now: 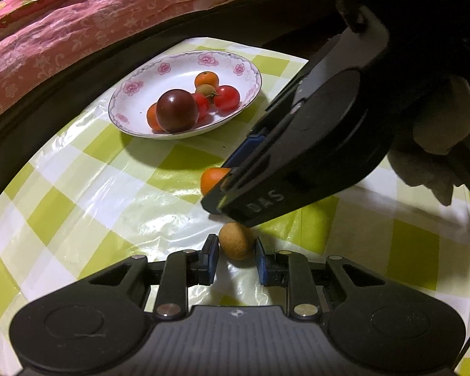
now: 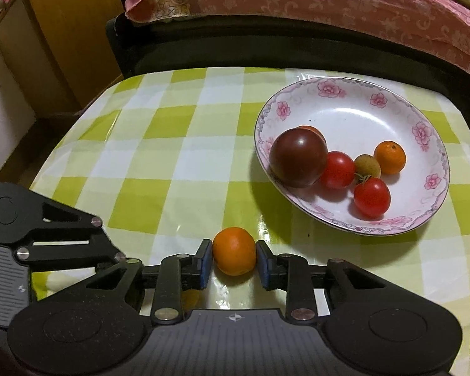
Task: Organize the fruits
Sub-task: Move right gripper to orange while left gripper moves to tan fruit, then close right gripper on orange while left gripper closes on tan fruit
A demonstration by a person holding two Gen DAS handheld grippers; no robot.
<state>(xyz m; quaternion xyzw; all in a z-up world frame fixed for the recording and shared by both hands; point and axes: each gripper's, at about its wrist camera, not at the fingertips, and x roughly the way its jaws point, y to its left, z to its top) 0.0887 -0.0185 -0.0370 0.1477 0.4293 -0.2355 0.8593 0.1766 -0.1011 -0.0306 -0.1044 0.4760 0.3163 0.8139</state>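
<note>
Fruits lay loose on the table (image 2: 159, 144): the right claw (image 2: 234, 263) bracketed an orange (image 2: 234, 250), the left claw (image 1: 236, 255) a brown longan (image 1: 236, 240), pads narrowly apart—each needed gentle, centred closure before lifting to the plate (image 2: 344, 94).

Left gripper (image 1: 237, 258) fingers (image 1: 210, 258) flank a brown longan (image 1: 236, 241), seemingly not quite touching it, on the checked tablecloth (image 1: 109, 194).

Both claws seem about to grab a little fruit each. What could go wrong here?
The small orange fruit and the brown longan are round and the tablecloth is glossy, so either could roll away if pinched off-centre. The right gripper hangs just above the left gripper, so they might bump when lifting.
</note>
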